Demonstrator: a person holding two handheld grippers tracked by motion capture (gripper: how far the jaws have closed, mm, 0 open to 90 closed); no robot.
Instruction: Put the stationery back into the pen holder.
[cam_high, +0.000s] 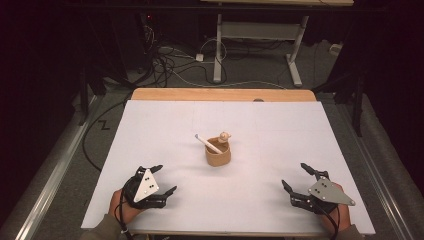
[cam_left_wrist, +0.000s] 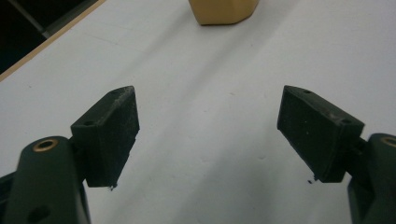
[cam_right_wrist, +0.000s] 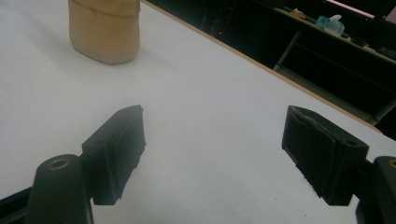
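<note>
So the cup (cam_high: 218, 155) sits pretty much dead center on the white table (cam_high: 165, 125), standing upright, tan colored with a slightly faceted wall. There's a white stick (cam_high: 208, 144) leaning in it, poking out over the rim toward the upper left, and a little tan knob-headed thing (cam_high: 225, 136) sticking up at the far side of the rim, can't really tell what it is from the high view. Nothing is touching the cup. The left gripper (cam_high: 161, 183) is down near the front edge of the table on the left, well apart from the cup, jaws spread wide with nothing between them, just bare table. In the left gripper view you can see the bottom of the cup (cam_left_wrist: 223, 11) way up at the top edge, straight ahead of the open jaws. The right gripper (cam_high: 296, 177) mirrors it on the right side near the front edge, also spread wide and holding nothing, and in its own view the cup (cam_right_wrist: 104, 30) is off at the upper left. Both grippers sit low over the table with a hand behind each one. Past the table's wooden far edge (cam_high: 222, 94) there's a dark floor with a mess of cables (cam_high: 165, 60) and the legs of a second table (cam_high: 257, 45).
</note>
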